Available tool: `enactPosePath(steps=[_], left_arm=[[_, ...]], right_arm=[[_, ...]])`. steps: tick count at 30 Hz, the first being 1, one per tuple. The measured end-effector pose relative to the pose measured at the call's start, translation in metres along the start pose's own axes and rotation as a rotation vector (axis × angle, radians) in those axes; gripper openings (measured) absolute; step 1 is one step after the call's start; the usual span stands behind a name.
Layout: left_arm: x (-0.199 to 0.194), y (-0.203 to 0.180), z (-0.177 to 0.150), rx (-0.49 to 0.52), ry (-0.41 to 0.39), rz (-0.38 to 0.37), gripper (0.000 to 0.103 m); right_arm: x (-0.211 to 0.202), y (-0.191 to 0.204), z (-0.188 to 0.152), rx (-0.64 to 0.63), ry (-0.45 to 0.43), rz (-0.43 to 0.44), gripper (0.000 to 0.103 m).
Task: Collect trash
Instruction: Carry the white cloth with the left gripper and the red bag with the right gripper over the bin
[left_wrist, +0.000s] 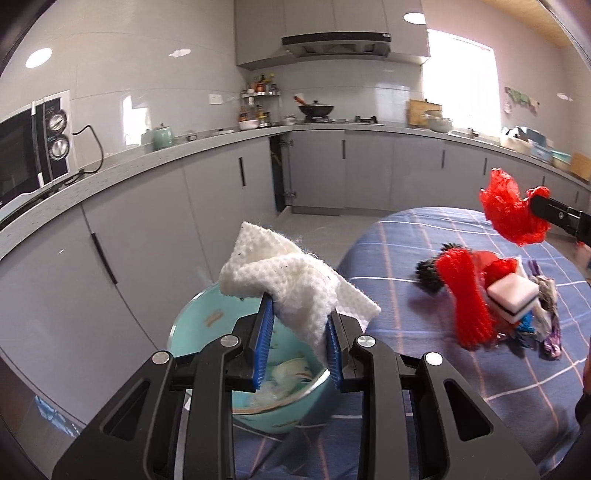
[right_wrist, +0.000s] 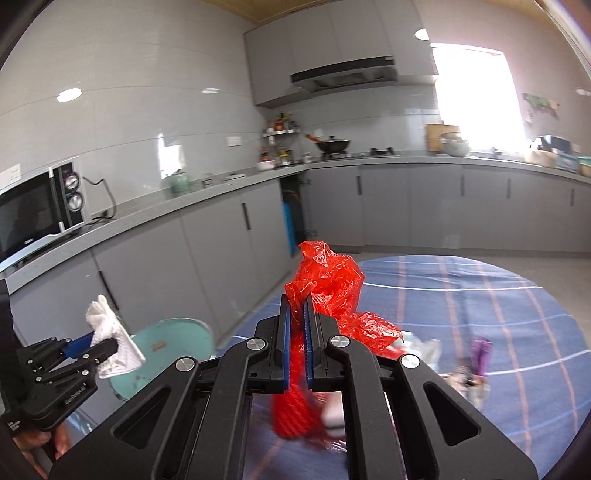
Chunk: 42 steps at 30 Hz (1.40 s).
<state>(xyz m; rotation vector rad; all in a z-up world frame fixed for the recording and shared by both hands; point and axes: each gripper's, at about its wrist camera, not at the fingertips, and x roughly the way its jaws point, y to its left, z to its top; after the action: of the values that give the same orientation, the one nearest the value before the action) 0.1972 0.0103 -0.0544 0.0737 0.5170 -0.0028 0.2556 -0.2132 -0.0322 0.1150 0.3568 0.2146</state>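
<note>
My left gripper (left_wrist: 300, 308) is shut on a crumpled white paper towel (left_wrist: 291, 280) and holds it above a teal bowl (left_wrist: 192, 317) with scraps inside. The towel (right_wrist: 110, 339) and bowl (right_wrist: 173, 339) also show in the right wrist view. My right gripper (right_wrist: 298, 306) is shut on a red plastic bag (right_wrist: 328, 288) and holds it above the table; the bag also shows in the left wrist view (left_wrist: 513, 206). On the blue checked tablecloth (left_wrist: 424, 236) lies a trash pile: red mesh netting (left_wrist: 465, 299), a white sponge (left_wrist: 511, 293), black netting and wrappers.
Grey kitchen cabinets (left_wrist: 221, 184) and a counter run behind the table. A microwave (left_wrist: 33, 147) stands on the counter at left. A stove with a wok (left_wrist: 316, 109) is at the back. The bowl sits at the table's left edge.
</note>
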Motion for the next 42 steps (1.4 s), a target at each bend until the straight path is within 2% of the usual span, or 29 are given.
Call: enactPosePath(steps=[19, 42], left_arm=[[0.004, 0.061, 0.009, -0.086, -0.005, 0.131, 0.026], [0.021, 0.092, 0.013, -0.134, 0.028, 0.184, 0.027]], right_arm=[[0.049, 0.066, -0.003, -0.051, 0.02, 0.185, 0.007], [0.095, 0.121, -0.019, -0.128, 0.096, 0.294, 0.007]])
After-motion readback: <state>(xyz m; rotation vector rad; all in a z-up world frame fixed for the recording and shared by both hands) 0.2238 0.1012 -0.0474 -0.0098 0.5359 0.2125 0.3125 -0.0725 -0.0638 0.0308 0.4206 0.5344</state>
